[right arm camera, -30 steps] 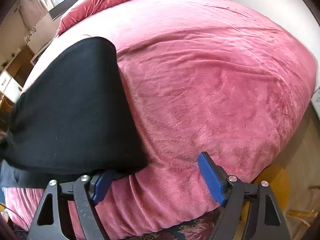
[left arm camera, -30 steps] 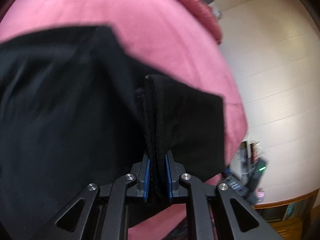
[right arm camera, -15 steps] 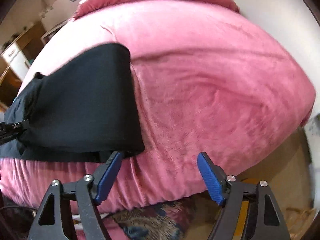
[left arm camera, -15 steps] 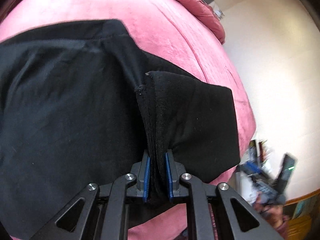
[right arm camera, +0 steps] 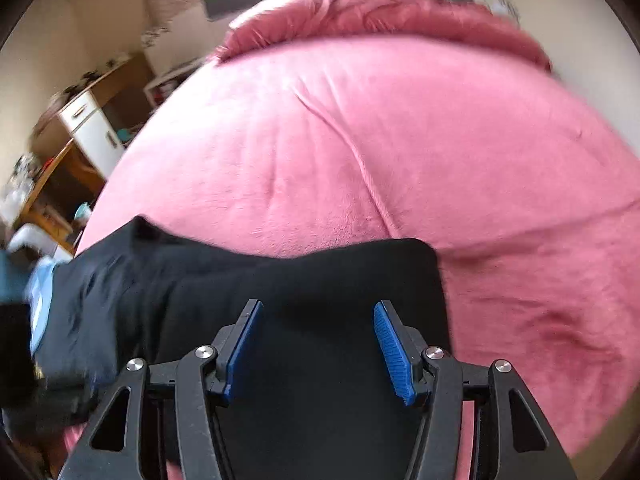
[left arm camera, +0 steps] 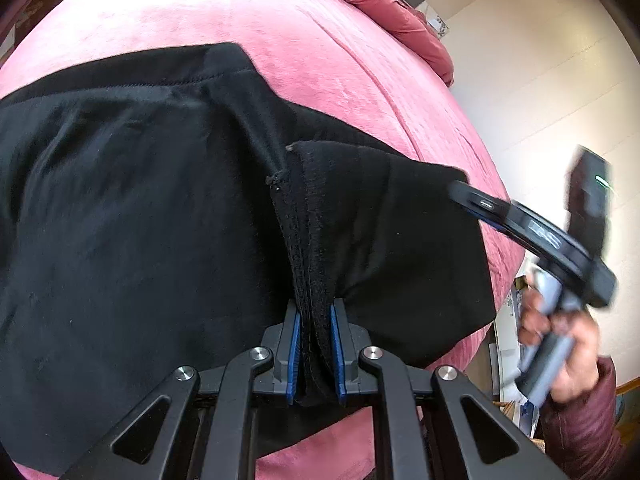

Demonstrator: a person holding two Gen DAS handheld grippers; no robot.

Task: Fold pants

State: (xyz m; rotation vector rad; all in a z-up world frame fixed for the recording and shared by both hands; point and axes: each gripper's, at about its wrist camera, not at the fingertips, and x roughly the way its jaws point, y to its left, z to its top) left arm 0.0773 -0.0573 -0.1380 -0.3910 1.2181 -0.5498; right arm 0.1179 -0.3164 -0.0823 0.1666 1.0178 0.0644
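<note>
The black pants point(left arm camera: 140, 220) lie on the pink bed point(left arm camera: 320, 40); the left tool point(left arm camera: 313, 350) pinches their bunched edge, while the right tool point(right arm camera: 316, 344) hovers wide open above them

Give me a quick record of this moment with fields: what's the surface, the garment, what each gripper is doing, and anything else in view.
surface: pink blanket covering a bed
garment: black pants lying on the blanket
left gripper: shut on a bunched edge of the pants
right gripper: open, over the pants, nothing between its pads
right hand: seen in the left wrist view, holding the other gripper's handle beside the bed
background: wooden desk with white drawers at the left, window at the top
</note>
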